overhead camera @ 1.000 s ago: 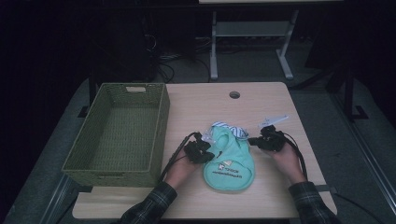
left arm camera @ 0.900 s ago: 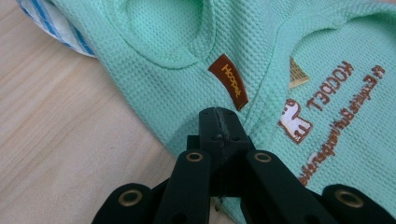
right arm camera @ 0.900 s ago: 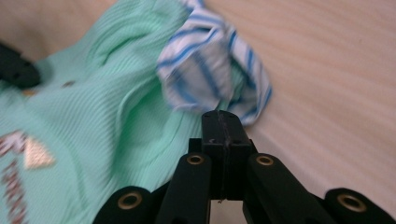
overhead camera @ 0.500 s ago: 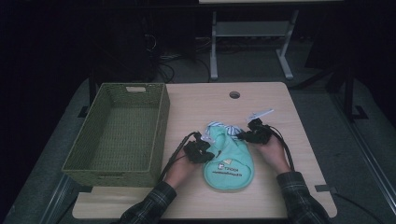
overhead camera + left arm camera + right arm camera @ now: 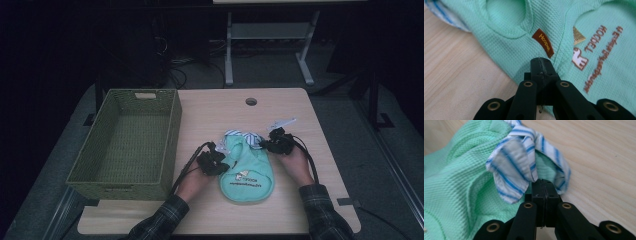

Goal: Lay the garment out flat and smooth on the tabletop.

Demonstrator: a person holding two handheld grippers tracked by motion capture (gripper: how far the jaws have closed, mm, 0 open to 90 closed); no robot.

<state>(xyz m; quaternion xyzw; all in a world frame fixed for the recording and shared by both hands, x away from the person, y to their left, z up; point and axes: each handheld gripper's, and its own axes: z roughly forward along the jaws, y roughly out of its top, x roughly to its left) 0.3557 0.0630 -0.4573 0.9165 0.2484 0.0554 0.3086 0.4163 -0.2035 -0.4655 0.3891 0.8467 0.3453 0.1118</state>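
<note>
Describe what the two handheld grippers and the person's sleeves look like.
Both the left gripper and the right gripper are black, each with two black jaws on linkage arms pinned with brass-ringed pivots. A black cable trails from each. The person wears dark plaid sleeves.

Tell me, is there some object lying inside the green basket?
No, the green basket holds nothing; its woven floor is bare in the high view.
</note>
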